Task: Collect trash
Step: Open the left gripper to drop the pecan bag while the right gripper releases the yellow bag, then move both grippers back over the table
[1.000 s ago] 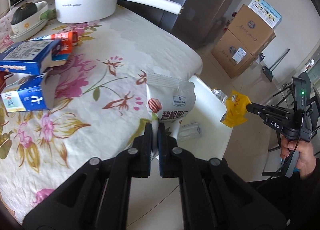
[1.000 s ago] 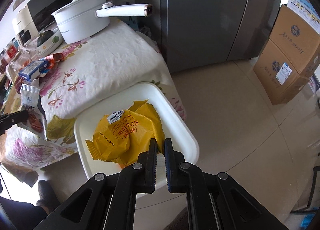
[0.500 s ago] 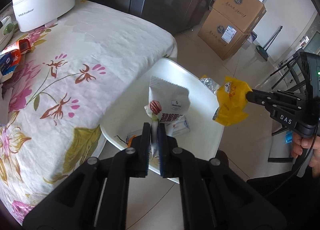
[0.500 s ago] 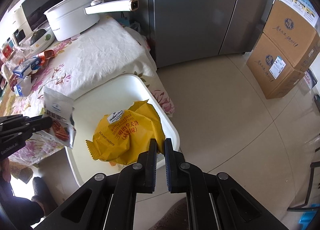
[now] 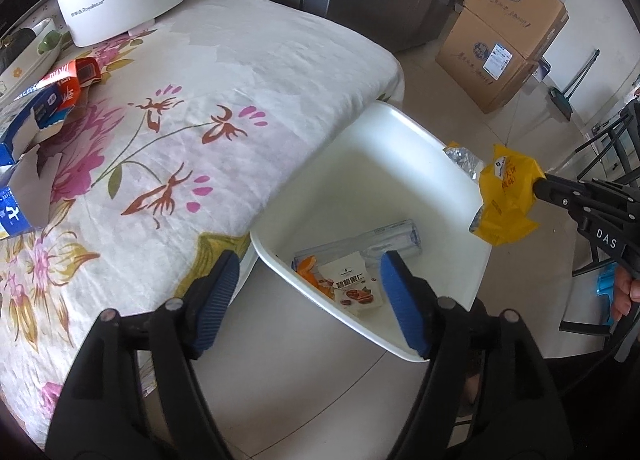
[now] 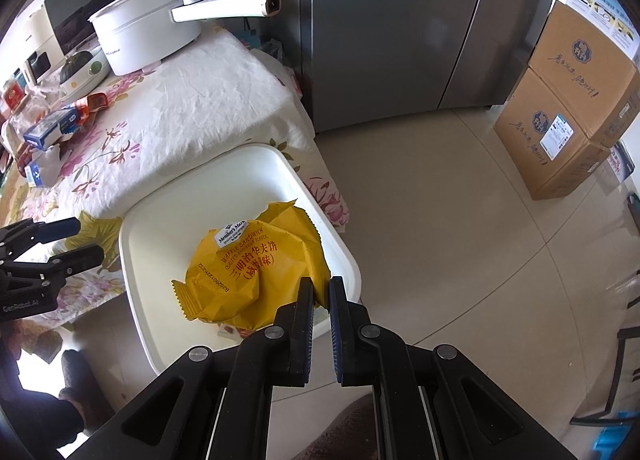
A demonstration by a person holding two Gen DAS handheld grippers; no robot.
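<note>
Kitchen, tiled floor, flowered table [image 5: 224, 72] beside white bin [image 5: 404, 148]. Left gripper [image 5: 310, 300] over bin, jaws opening, nothing between; white snack pouch [image 5: 354, 287], pinched a second ago, now flat in bin beside clear wrapper [image 5: 384, 238], long axis toward gripper. Right gripper [image 6: 320, 294] pressed together, pinching yellow wrapper [image 6: 256, 268] above bin, unchanged.

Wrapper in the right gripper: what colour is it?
Yellow, with red print and a white label; the wrapper shows best in the right wrist view.
</note>
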